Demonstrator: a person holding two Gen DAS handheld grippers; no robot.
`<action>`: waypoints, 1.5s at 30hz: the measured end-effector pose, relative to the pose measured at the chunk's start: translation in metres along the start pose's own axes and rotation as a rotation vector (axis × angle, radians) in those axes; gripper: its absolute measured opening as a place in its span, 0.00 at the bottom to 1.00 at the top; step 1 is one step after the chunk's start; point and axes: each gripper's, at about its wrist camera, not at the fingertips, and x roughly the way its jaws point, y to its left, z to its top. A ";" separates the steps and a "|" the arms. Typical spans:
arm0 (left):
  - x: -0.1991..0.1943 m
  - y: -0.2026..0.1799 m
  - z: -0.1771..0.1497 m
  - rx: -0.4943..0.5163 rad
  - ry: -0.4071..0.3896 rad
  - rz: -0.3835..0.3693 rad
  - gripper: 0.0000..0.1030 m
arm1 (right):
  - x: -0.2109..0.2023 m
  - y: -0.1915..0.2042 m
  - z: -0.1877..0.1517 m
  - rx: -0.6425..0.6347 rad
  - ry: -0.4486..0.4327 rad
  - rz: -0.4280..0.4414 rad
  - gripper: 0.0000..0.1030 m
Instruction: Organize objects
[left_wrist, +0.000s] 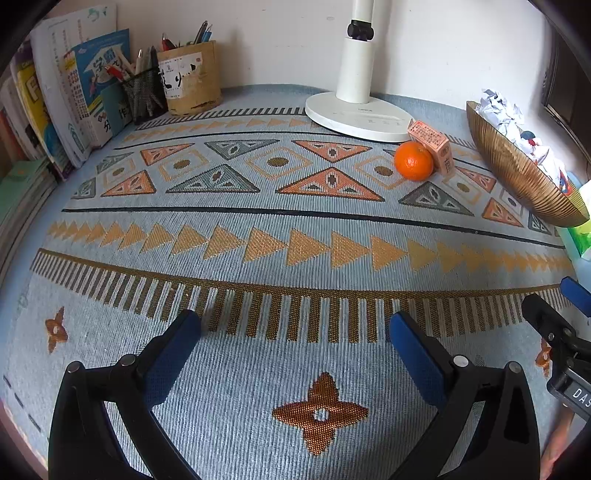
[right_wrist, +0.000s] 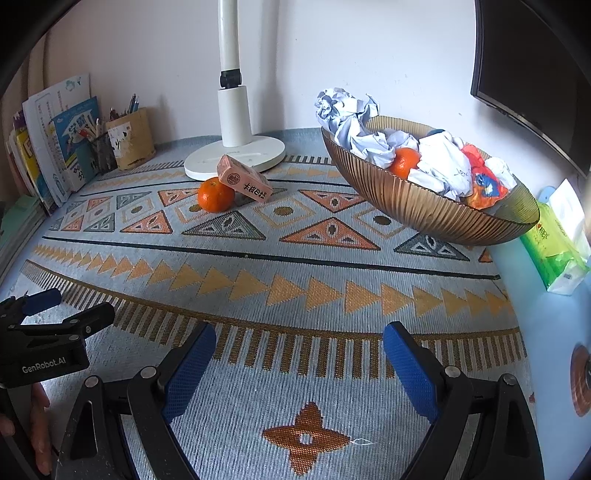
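Desk w/ a patterned blue woven mat (left_wrist: 295, 236), seen from two hand-held grippers pointing down at it.

Left gripper (left_wrist: 295, 328): jaws wide apart, nothing btwn them, only bare mat w/ an orange flower motif below. Right gripper (right_wrist: 299, 343): same, jaws spread wide, empty, over the mat. Each gripper shows at the edge of the other's view; part of a hand (right_wrist: 38, 428) shows at the lower left of the right view.

Task things sit toward the back of the mat. An orange (left_wrist: 413, 161) lies on the mat just in front of a white lamp base (left_wrist: 354, 116). A small pink box (left_wrist: 434, 146) is touching the orange; in the right view the box leans tilted, one end propped on the orange, the other end down on the mat.

At the right, a ribbed brown bowl (right_wrist: 417, 206) holds crumpled paper (right_wrist: 351, 122), a 2nd orange (right_wrist: 404, 160) & a red-and-blue wrapper (right_wrist: 480, 177). A green tissue pack (right_wrist: 554, 243) sits just beside the bowl, at the mat's right edge.

Back left corner: books (left_wrist: 59, 103) stand against the wall, w/ a black mesh pen cup (left_wrist: 144, 96) & a tan pen holder (left_wrist: 192, 79) next to them, both full of pens. A dark screen (right_wrist: 535, 74) hangs on the wall at the upper right.
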 end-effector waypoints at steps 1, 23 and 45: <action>0.000 0.000 0.000 0.000 0.000 0.000 0.99 | 0.000 0.000 0.000 0.000 0.001 -0.001 0.89; 0.000 -0.001 0.000 0.001 0.001 0.001 0.99 | -0.001 0.000 0.000 0.001 -0.003 0.021 0.89; 0.029 -0.058 0.102 0.379 -0.088 -0.294 0.96 | 0.041 0.004 0.121 0.261 0.174 0.306 0.88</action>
